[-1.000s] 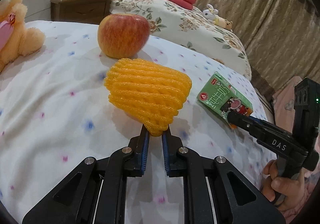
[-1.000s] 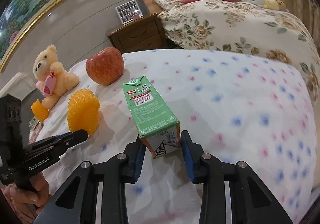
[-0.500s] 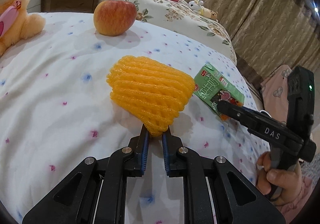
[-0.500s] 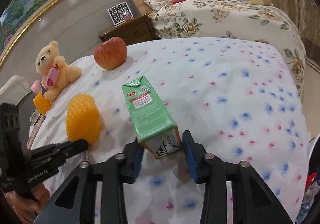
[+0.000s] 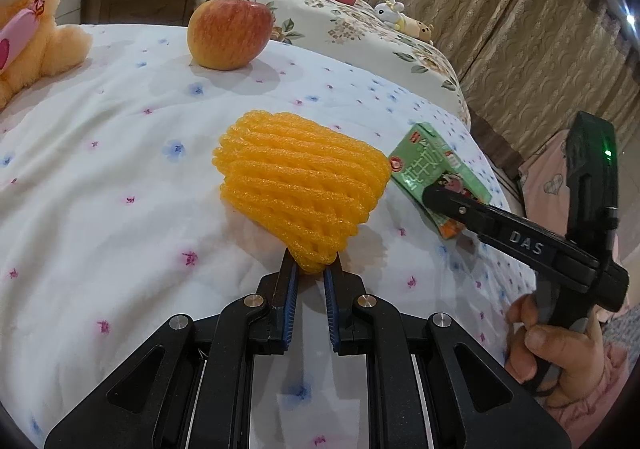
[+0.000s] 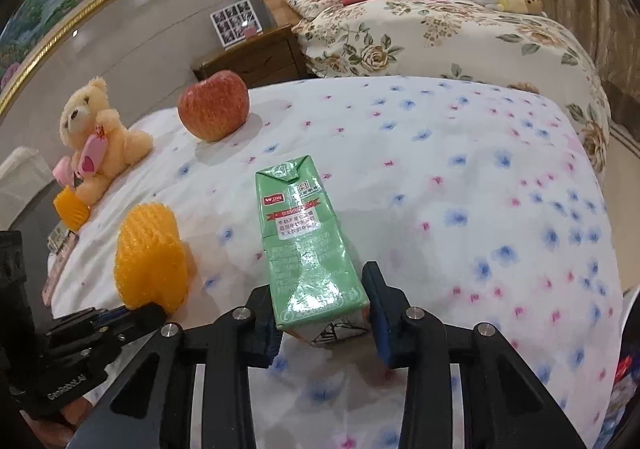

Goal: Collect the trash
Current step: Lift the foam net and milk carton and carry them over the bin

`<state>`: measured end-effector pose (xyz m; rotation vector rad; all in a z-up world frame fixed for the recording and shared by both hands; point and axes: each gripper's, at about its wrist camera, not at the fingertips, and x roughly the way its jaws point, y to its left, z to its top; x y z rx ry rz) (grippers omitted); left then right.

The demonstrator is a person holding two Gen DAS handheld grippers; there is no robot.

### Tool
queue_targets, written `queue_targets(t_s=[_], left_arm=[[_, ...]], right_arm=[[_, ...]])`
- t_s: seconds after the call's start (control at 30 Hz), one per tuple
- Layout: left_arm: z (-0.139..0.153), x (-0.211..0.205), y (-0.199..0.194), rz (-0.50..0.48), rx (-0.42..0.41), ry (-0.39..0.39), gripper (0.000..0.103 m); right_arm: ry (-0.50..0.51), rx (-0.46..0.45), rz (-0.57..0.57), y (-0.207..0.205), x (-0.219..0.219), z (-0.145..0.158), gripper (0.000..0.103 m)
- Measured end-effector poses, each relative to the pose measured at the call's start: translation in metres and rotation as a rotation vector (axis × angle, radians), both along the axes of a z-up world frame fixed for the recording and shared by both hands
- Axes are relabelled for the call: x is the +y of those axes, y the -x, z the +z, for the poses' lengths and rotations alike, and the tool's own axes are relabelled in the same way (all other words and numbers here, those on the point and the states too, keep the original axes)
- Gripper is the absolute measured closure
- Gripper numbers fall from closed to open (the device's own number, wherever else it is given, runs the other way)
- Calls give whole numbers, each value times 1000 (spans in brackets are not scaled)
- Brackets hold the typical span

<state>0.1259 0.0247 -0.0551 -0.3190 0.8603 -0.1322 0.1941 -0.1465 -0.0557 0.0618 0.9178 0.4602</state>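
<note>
An orange foam fruit net (image 5: pixel 300 185) hangs over the flowered white bedspread (image 5: pixel 120 169), pinched at its lower tip by my left gripper (image 5: pixel 310 273), which is shut on it. The same net (image 6: pixel 152 253) and the left gripper (image 6: pixel 152 313) show at the lower left of the right wrist view. A green milk carton (image 6: pixel 300 241) lies lengthwise with its base between the jaws of my right gripper (image 6: pixel 320 305). Those jaws are closing, and both pads sit against the carton's sides. In the left wrist view the carton (image 5: pixel 428 165) sticks out from the right gripper (image 5: pixel 432 197), just right of the net.
A red apple (image 6: pixel 214 111) and a teddy bear (image 6: pixel 96 137) rest farther back on the bedspread, with a second orange net (image 6: pixel 70 207) beside the bear. Behind stand a wooden nightstand (image 6: pixel 248 57) and a floral bed (image 6: pixel 440 33). A person's hand (image 5: pixel 560 357) grips the right handle.
Both grippers have drawn back from the apple, carrying the net and the carton. The right jaws spread slightly half a second ago and have come back against the carton.
</note>
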Motion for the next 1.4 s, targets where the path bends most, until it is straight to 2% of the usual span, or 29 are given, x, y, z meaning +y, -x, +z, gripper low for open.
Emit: queue_targets(t_s=[0.2,0.63,1.4], left_arm=[[1,-16,9,-35,4,7,91],[14,-85,23,-196,-28,-28,91],[27,-163,25,-364,-60,-91,91]], right_arm=[[-60,-11,-86,31,-31,9,67],[-127,-5,-240,76,-94,16,67],[-182,-32,-395,112,-164,24,67]])
